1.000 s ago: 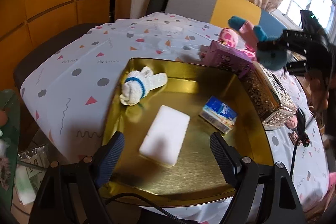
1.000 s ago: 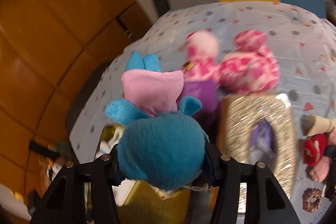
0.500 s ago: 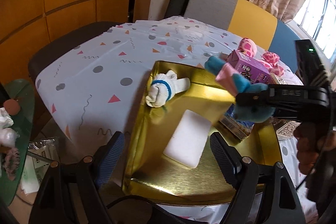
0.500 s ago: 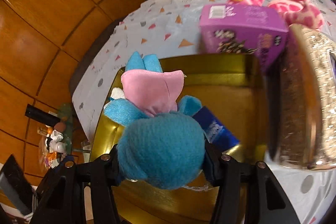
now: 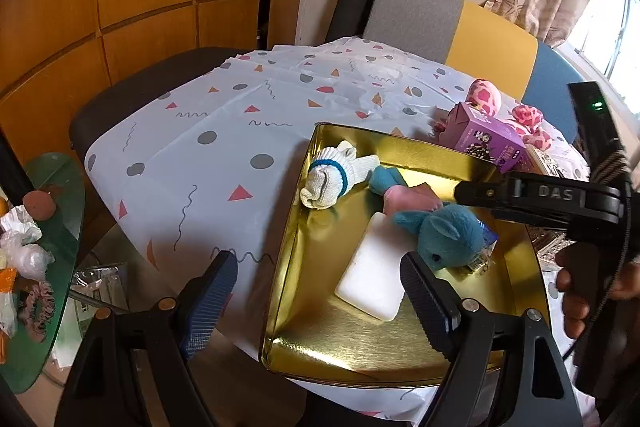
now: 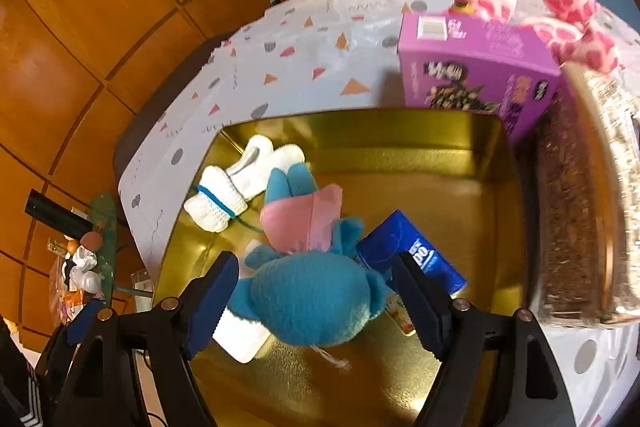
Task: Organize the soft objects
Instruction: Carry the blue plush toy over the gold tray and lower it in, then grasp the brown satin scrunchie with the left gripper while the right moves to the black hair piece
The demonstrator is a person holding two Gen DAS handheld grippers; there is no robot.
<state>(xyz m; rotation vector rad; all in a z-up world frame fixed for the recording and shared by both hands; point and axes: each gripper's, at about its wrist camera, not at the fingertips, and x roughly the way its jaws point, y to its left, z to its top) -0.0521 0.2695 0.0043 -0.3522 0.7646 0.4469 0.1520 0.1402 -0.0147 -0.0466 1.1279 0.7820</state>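
Blue plush toy with pink dress (image 6: 308, 267) lying in shallow gold metal tray (image 5: 400, 359), between the spread, no longer gripping jaws of right gripper (image 6: 312, 291). Left gripper (image 5: 320, 291) wide open, empty, at tray's 7 o'clock corner. White knitted glove (image 5: 336, 179) already inside. Pink spotted plush (image 5: 486, 95) left on bench at 1 o'clock.

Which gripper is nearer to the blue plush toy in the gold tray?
Right. The right gripper has its open fingers on both sides of the blue plush toy; the left gripper hovers at the tray's near edge.
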